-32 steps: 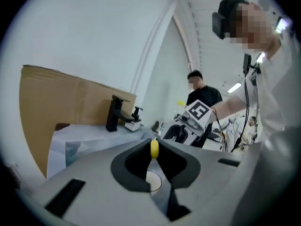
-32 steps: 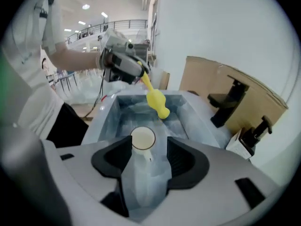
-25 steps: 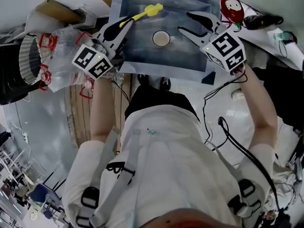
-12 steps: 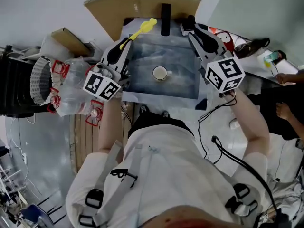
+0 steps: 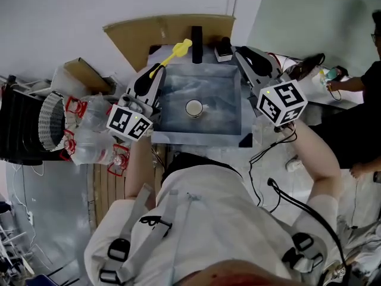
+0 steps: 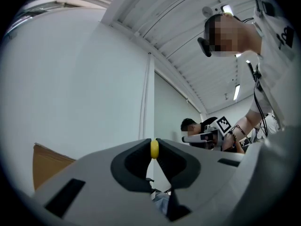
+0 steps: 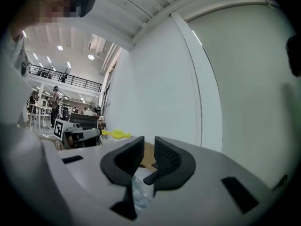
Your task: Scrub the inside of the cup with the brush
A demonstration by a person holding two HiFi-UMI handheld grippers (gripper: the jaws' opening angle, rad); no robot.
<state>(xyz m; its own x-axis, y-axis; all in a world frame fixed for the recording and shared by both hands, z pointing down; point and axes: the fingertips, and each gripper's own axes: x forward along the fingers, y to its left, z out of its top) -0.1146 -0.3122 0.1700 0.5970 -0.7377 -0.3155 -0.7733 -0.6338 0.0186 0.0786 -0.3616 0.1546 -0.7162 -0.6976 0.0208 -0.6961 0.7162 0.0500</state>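
Head view, items listed by place relative to the grey-blue rectangular basin (image 5: 231, 109).

1. White round cup (image 5: 194, 108): upright on the basin floor, near its middle, touched by neither tool.
2. Yellow plastic brush with a long thin handle (image 5: 174, 53): above the basin's far left corner, its head toward the far rim, well apart from the cup.
3. Left hand-held gripper (image 5: 156, 71): over the basin's left rim. The left gripper view shows its jaws clamped together on the yellow handle.
4. Right hand-held gripper (image 5: 240, 53): over the basin's far right corner. The right gripper view shows its jaws a narrow gap apart with nothing between them; they have just been closing.
5. Black upright post (image 5: 196, 43): at the middle of the basin's far rim.
6. Brown cardboard sheet (image 5: 149, 31): behind the basin, against the white wall.
7. Clear plastic bag with red print (image 5: 89, 133): just left of the basin.
8. White mesh basket (image 5: 49, 121): further left, beyond the bag.
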